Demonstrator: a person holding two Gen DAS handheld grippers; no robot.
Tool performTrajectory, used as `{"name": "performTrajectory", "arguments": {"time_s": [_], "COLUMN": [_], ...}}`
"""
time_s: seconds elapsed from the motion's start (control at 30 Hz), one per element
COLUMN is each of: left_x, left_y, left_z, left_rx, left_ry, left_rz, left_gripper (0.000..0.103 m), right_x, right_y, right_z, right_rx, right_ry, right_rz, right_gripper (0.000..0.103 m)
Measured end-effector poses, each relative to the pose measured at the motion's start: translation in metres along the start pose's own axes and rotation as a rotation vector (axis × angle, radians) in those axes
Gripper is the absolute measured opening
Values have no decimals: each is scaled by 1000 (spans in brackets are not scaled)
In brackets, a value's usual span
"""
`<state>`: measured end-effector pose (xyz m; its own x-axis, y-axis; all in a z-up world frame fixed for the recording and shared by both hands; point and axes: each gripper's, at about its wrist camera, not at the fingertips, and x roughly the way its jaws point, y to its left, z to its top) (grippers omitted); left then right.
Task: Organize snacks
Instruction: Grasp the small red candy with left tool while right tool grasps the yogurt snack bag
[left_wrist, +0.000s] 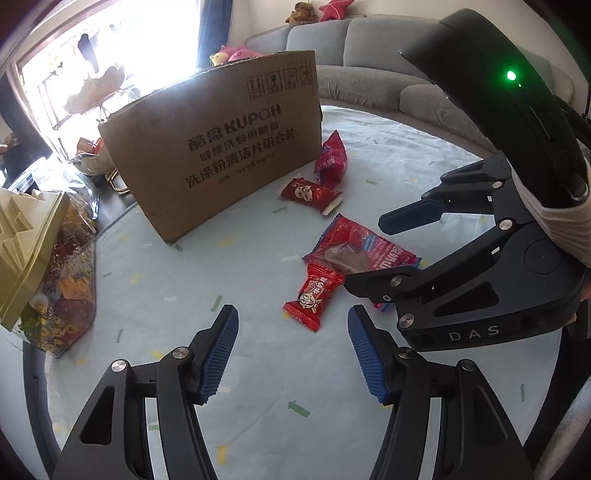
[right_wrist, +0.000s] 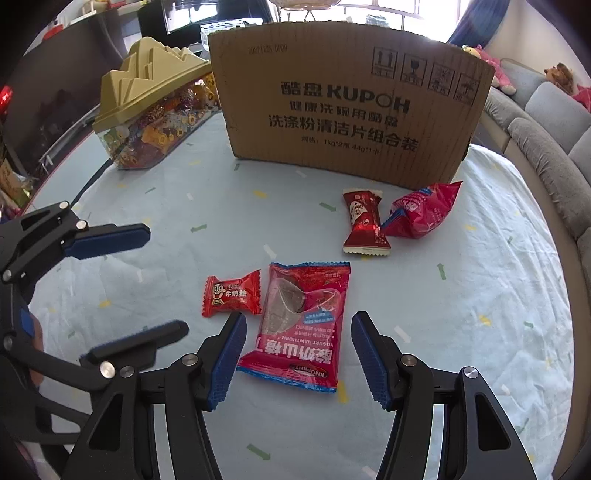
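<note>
Several red snacks lie on the pale blue tablecloth (right_wrist: 147, 424). A flat hawthorn packet (right_wrist: 303, 317) lies straight ahead of my right gripper (right_wrist: 298, 354), which is open and hangs just over its near end; the pads do not press on it. A small milk candy (right_wrist: 231, 293) lies to the left of the packet. In the left wrist view this candy (left_wrist: 314, 295) sits just ahead of my open, empty left gripper (left_wrist: 291, 350), and the right gripper (left_wrist: 365, 254) hovers over the packet (left_wrist: 354, 247). Farther back lie a dark red bar (right_wrist: 364, 221) and a puffed red bag (right_wrist: 421, 214).
A brown cardboard box (right_wrist: 347, 107) stands upright behind the snacks. A clear candy jar (right_wrist: 155, 122) with a gold lid sits at the back left. The left gripper (right_wrist: 166, 278) shows at the left. A grey sofa (right_wrist: 546, 147) runs beyond the table's right edge.
</note>
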<state>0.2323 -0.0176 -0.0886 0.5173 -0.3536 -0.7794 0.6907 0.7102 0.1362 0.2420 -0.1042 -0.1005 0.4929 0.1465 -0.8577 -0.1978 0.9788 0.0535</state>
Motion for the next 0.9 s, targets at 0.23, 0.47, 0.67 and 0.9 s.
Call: {"name": "performTrajectory", "arguments": {"time_s": [0.23, 0.47, 0.67, 0.9], "left_x": [17, 31, 41, 42], "left_y": [-1, -2, -3, -3], "left_z": [5, 11, 14, 15], "left_rx": [-5, -9, -36, -98], "left_ry": [18, 36, 56, 65], "left_rz": [-11, -20, -40, -70], "left_gripper": [61, 56, 37, 21], "right_x": [7, 12, 12, 10], "right_y": [-12, -19, -24, -29], "right_z": [-3, 0, 2, 1], "right_rx": [18, 18, 20, 34], "right_ry": [21, 17, 9, 1], "right_rz": [-2, -15, -25, -6], "right_gripper": [60, 60, 49, 45]}}
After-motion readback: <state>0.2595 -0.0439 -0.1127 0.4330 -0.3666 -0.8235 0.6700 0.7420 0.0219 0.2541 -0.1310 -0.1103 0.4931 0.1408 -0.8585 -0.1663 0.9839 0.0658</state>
